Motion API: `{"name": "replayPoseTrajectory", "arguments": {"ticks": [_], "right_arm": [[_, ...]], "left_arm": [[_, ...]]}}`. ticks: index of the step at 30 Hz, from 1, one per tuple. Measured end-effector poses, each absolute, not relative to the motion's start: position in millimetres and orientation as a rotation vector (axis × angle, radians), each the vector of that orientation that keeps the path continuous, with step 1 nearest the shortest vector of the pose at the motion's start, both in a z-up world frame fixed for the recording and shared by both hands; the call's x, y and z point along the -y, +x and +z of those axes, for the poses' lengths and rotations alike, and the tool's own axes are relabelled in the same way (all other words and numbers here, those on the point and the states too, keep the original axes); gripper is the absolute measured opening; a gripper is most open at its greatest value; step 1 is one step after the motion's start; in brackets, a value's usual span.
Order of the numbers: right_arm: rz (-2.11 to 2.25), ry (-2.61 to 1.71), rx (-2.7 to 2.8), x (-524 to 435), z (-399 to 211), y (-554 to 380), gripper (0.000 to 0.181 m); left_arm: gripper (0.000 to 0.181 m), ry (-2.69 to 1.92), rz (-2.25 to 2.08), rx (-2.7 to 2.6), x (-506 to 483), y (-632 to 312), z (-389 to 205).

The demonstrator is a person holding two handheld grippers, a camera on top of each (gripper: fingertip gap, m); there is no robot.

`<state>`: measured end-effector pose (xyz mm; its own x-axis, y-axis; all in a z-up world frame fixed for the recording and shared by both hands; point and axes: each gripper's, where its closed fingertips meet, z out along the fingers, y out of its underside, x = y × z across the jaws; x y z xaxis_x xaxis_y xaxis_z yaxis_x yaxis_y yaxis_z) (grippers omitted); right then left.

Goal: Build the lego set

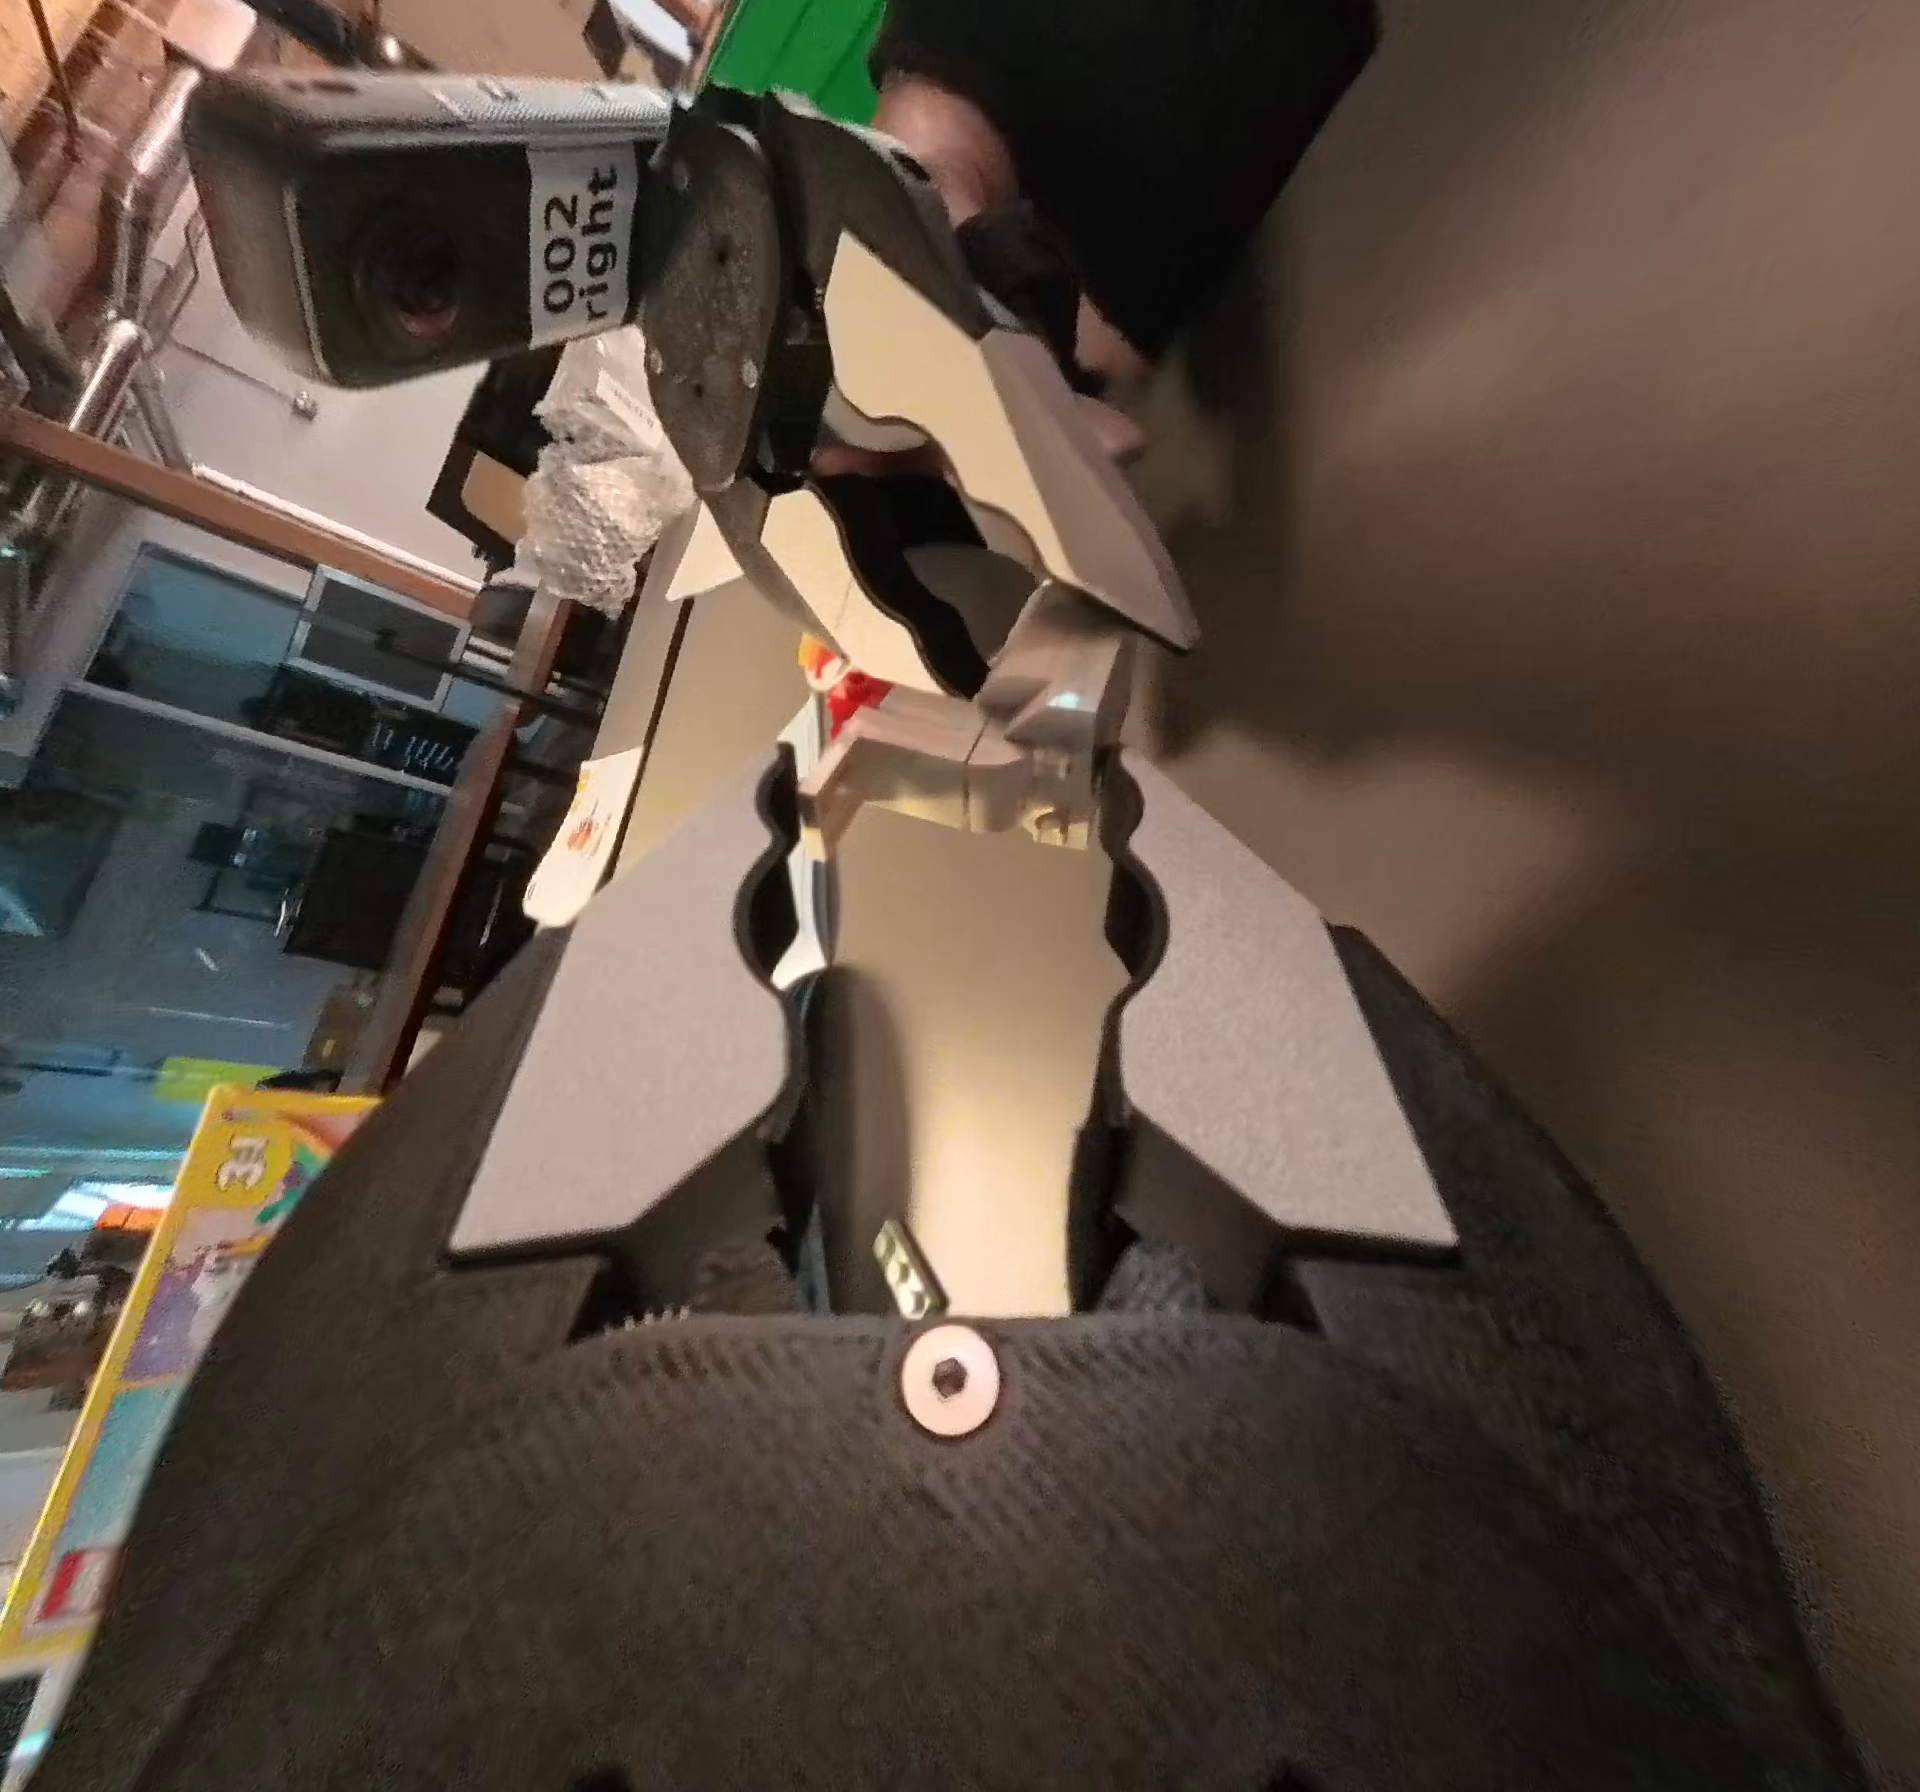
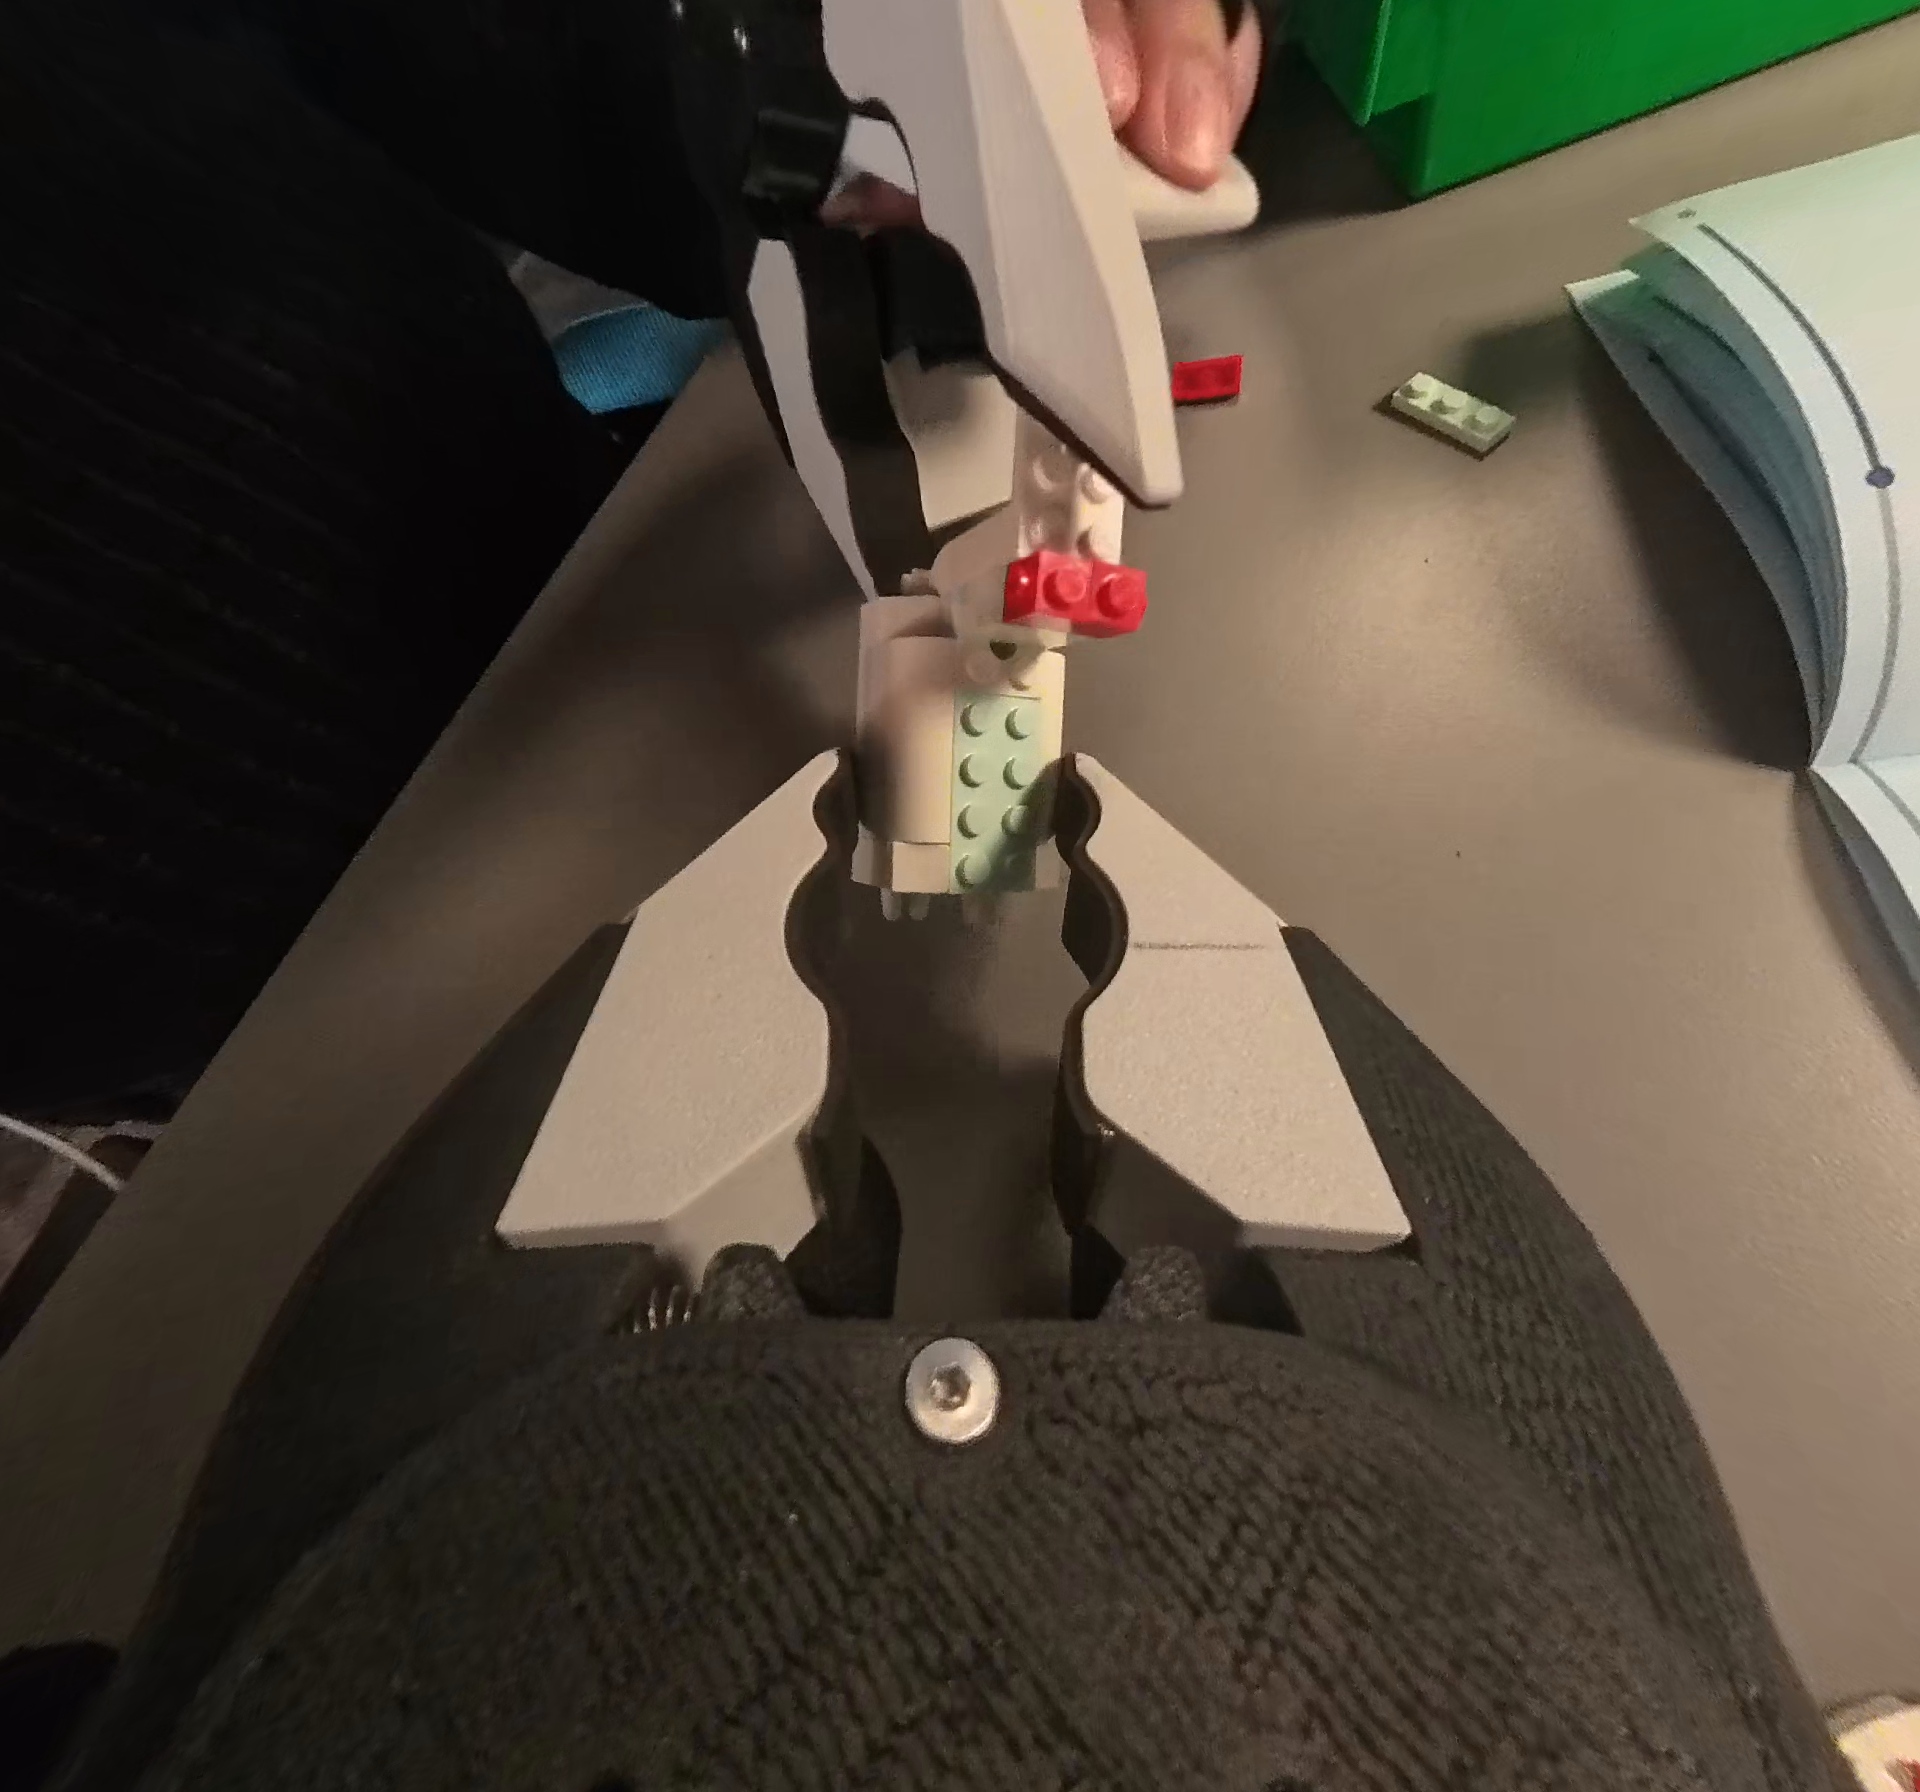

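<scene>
Where our grey table point(image 2: 1455, 911) meets the green bin point(image 2: 1558, 28), the frame cuts the bin off, so we cannot see inside it. Our open booklet point(image 2: 1787, 516) is likewise cropped. We clamp the right gripper point(image 2: 961, 776) on the white-and-mint lego build point(image 2: 966, 755), held above the table. Our left gripper point(image 1: 951, 776) pinches the build's white upper part point(image 1: 935, 776), a bare hand point(image 2: 1164, 69) behind it. Loose mint plate point(image 2: 1447, 413) and red piece point(image 2: 1205, 379) lie nearby.
</scene>
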<state>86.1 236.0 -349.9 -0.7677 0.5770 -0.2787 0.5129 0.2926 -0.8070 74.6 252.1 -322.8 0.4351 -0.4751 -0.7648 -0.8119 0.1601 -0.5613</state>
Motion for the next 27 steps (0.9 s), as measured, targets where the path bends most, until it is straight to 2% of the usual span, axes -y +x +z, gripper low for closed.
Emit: {"name": "replayPoseTrajectory", "arguments": {"ticks": [3, 5, 10, 17, 27], "right_arm": [[1.47, -1.025, 2.523, -233.0, -354.6, 90.1, 0.038], [1.483, -1.013, 2.543, -229.9, -354.7, 92.6, 0.037], [1.517, -0.992, 2.577, -223.1, -353.7, 97.4, 0.037], [1.763, -1.014, 2.435, -225.4, -330.3, 93.2, 0.037], [1.786, -1.04, 2.294, -235.1, -321.0, 80.3, 0.037]], "left_arm": [[0.072, -1.477, 0.258, -1.216, -246.4, 83.9, -323.9], [0.072, -1.485, 0.237, -1.246, -244.7, 86.6, -328.0], [0.056, -1.494, 0.239, -1.288, -243.3, 89.4, -335.0], [0.054, -1.491, 0.233, -1.196, -246.1, 84.9, -315.7], [0.054, -1.523, 0.293, -1.11, -254.2, 72.6, -310.5]]}}
